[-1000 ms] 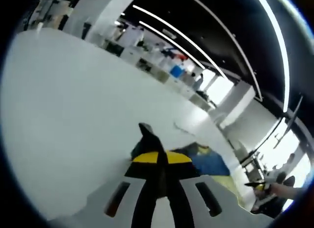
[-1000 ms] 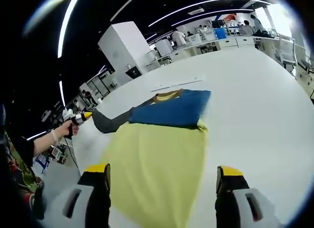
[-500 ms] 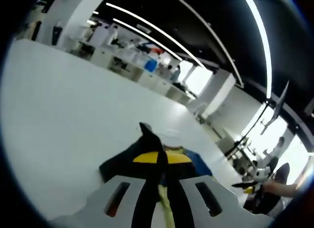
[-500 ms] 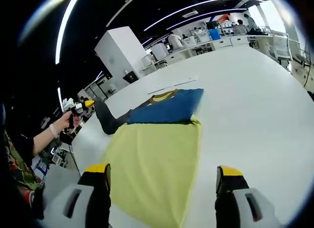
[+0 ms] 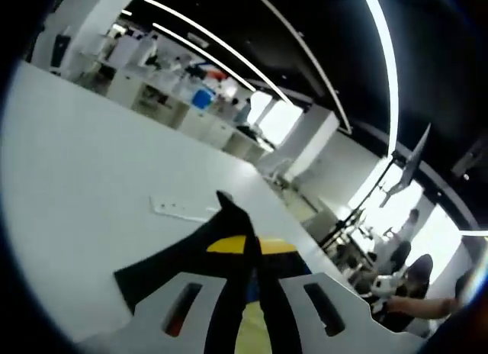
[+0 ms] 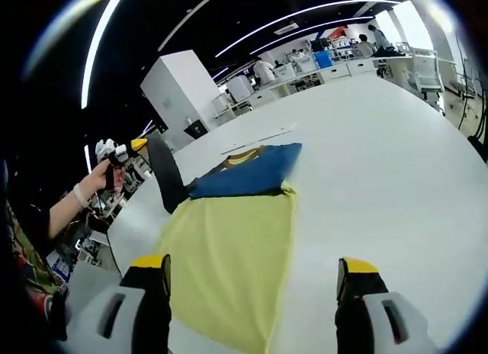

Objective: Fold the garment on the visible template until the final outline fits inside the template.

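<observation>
The garment lies flat on the white table [image 6: 396, 156], its yellow body [image 6: 229, 255] toward me and its blue upper part [image 6: 252, 175] farther off. Its dark sleeve [image 6: 164, 178] is pulled up off the table by my left gripper [image 6: 131, 146], which a hand holds at the left. In the left gripper view, the left gripper [image 5: 245, 236] is shut on that dark sleeve [image 5: 156, 270], which hangs down to the left. My right gripper [image 6: 253, 264] stands open above the yellow hem, touching nothing. A thin white strip [image 6: 259, 136] lies on the table beyond the collar.
The person's forearm [image 6: 65, 213] reaches in at the left, past the table's left edge. In the left gripper view the same strip [image 5: 179, 209] shows, and the right gripper [image 5: 385, 284] at far right. Desks, a white pillar [image 6: 183, 83] and people stand far behind.
My left gripper has lifted the dark sleeve from lying stretched out to standing nearly upright, nearer the garment's body. The right gripper has stayed open over the hem.
</observation>
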A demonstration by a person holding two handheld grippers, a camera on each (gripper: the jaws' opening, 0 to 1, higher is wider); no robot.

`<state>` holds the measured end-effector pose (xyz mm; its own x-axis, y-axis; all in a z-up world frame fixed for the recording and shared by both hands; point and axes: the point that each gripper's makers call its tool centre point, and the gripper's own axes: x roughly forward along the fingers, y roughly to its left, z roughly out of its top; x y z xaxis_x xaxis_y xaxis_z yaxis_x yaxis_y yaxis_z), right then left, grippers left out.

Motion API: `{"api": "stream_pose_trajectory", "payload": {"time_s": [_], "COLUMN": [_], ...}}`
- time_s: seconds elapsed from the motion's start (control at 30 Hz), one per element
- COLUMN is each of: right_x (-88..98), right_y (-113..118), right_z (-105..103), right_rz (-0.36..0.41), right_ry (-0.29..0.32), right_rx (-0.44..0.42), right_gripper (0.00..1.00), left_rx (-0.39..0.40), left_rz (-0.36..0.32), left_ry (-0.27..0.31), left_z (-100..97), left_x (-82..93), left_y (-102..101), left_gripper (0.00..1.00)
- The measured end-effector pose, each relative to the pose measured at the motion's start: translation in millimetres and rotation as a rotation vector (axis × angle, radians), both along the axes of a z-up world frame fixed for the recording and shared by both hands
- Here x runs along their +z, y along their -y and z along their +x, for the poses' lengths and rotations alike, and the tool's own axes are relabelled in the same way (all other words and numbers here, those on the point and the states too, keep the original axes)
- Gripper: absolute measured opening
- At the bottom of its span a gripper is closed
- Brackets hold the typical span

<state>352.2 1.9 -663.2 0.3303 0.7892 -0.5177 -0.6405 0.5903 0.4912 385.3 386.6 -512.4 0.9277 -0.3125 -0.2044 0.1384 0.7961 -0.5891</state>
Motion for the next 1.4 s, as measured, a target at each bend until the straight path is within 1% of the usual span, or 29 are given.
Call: {"api": "stream_pose_trajectory", "payload": {"time_s": [0.03,0.07,0.1,0.2,0.23,0.3,0.37,0.4,0.43,0.47,0.5,0.53,0.57,0.63,0.77,0.8,0.87,1.03,1.3,1.4], "right_x": [0.0,-0.4,-0.8,-2.5,-2.9,-3.9,-4.7,-4.9,-5.5,-6.4,-7.0,-7.6,-8.2,-9.3,-13.4,-14.7,-16.8,-20.4,-24.3,-25.2], "right_y": [1.0,2.2,3.1,6.7,8.3,11.8,15.6,16.9,18.6,21.2,22.7,24.3,25.9,28.7,33.8,35.1,37.2,42.6,49.1,51.8], "right_z": [-0.4,-1.0,-1.6,-2.7,-3.0,-2.7,-2.5,-2.6,-2.6,-2.6,-2.6,-2.4,-2.3,-2.6,-7.4,-9.1,-10.5,-11.2,-11.7,-11.6], "right_rz": [0.002,0.005,0.006,0.008,0.008,0.008,0.009,0.009,0.008,0.005,0.004,0.003,0.004,0.007,-0.001,-0.004,-0.009,-0.013,-0.020,-0.013], "right_ry": [0.002,0.001,-0.001,-0.005,-0.004,-0.007,-0.009,-0.010,-0.011,-0.012,-0.012,-0.014,-0.015,-0.019,-0.028,-0.031,-0.036,-0.045,-0.052,-0.055], "right_rx": [-0.002,-0.006,-0.007,-0.014,-0.016,-0.023,-0.030,-0.032,-0.034,-0.038,-0.041,-0.046,-0.052,-0.059,-0.065,-0.065,-0.069,-0.084,-0.099,-0.110], "right_gripper": [0.90,0.90,0.90,0.90,0.90,0.90,0.90,0.90,0.90,0.90,0.90,0.90,0.90,0.90,0.90,0.90,0.90,0.90,0.90,0.90], "left_rx": [-0.008,-0.015,-0.018,-0.034,-0.044,-0.054,-0.069,-0.085,-0.116,-0.125,-0.148,-0.149,-0.155,-0.157,-0.183,-0.190,-0.195,-0.219,-0.209,-0.212], "left_rz": [0.003,-0.018,-0.025,-0.021,-0.037,-0.047,-0.052,-0.053,-0.007,0.027,0.024,0.008,-0.026,-0.039,-0.041,-0.050,-0.059,-0.079,-0.125,-0.137], "left_ry": [0.002,0.006,0.011,0.019,0.023,0.030,0.032,0.022,0.011,0.029,0.024,0.031,0.034,0.037,0.011,0.001,-0.008,-0.028,-0.057,-0.081], "left_z": [2.6,6.8,9.8,19.7,23.6,30.1,35.4,36.6,37.3,41.5,45.2,49.1,53.8,60.2,68.5,70.0,72.1,78.0,92.0,97.3], "left_x": [-0.2,1.2,2.0,2.6,3.3,3.2,1.1,-0.5,-4.5,-3.7,-3.8,-2.5,-1.2,-3.3,-20.4,-25.9,-32.0,-49.2,-75.8,-92.7], "left_y": [4.1,10.3,13.8,27.7,34.4,44.2,54.4,59.9,66.3,71.2,81.2,85.7,92.7,99.3,115.6,119.8,125.4,148.1,170.4,181.0], "left_gripper": [0.00,0.00,0.00,0.00,0.00,0.00,0.00,0.00,0.00,0.00,0.00,0.00,0.00,0.00,0.00,0.00,0.00,0.00,0.00,0.00]}}
